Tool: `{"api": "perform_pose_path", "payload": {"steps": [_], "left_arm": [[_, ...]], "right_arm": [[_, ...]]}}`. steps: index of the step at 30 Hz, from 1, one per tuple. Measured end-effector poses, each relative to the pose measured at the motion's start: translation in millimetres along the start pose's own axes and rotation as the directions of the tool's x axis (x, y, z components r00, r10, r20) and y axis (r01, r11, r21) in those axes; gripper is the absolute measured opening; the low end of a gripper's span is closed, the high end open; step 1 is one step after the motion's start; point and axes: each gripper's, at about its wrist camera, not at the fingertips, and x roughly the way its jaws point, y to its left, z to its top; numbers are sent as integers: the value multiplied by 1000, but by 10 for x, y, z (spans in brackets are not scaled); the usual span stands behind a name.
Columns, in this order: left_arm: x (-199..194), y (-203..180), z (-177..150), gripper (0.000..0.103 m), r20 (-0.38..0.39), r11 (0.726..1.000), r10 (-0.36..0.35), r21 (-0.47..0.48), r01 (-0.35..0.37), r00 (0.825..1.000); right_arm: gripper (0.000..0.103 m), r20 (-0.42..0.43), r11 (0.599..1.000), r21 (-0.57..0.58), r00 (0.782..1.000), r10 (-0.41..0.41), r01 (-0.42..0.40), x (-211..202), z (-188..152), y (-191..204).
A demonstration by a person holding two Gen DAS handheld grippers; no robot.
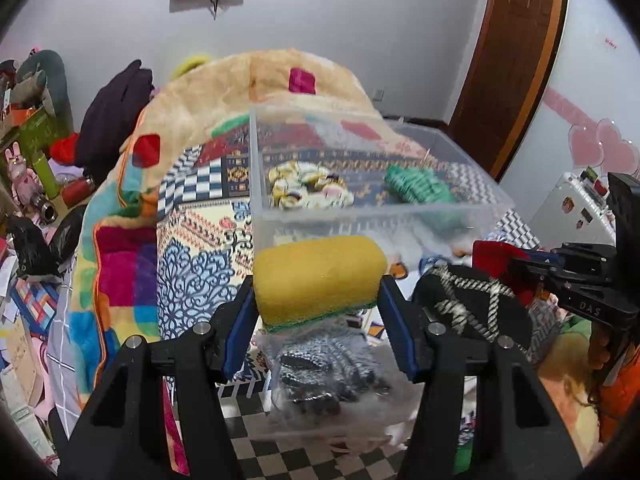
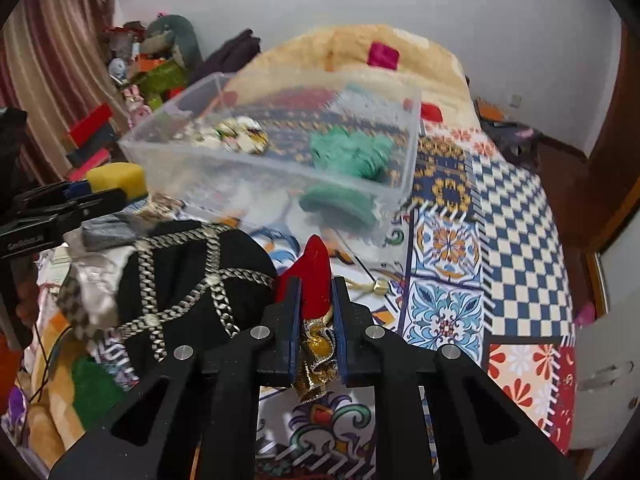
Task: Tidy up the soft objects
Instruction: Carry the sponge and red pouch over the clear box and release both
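A: Left tool (image 1: 318, 280)?
B: Clamped on a yellow sponge (image 1: 318, 274), green scrub layer on the underside. Fingers spread wide, pads pressed against both ends of it. It's held up just in front of the near wall of the clear plastic bin (image 1: 400, 210).

A: Right tool (image 2: 314, 292)?
B: Nearly closed, pinching a red pointed cloth piece (image 2: 314, 272) with gold trim (image 2: 316, 356) bunched between the fingers lower down. Tip sticks out past the fingertips, short of the bin.

A: Bin contents?
B: Two things: a patterned yellow-and-white cloth bundle (image 1: 308, 190) on the left, a green knitted item (image 1: 418, 186) on the right. They lie apart. The bin sits on the bed (image 2: 516, 208), on a patchwork cover.

A: Outside the bin?
B: A black cap with silver chains (image 2: 188, 280) between the two tools, on the bed. A clear bag with grey knitted stuff (image 1: 332, 368) below the sponge. Can't tell exactly what's in it.

A: Behind?
B: Tan fleece blanket (image 1: 224, 92) heaped up behind the bin.
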Motion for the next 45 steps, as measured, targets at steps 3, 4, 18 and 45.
{"api": "perform_pose_path", "payload": {"steps": [3,4,18,45], "left_arm": [[-91,-48,69,59,30,1000,-1,13,0,1000],[-116,-63,93,59,41,1000,3,18,-4,999],[-157,-211,529,59,147,999,29,40,-35,989],[783,-258,722,62,-73,993,64,102,-56,995]], "right_arm": [[13,46,1000,-7,999,0,0,-151,70,38],[13,61,1000,-10,998,-2,2,-195,96,39],[13,271,999,13,962,-32,30,-457,718,94],[20,64,997,18,995,-79,78,486,982,40]]}}
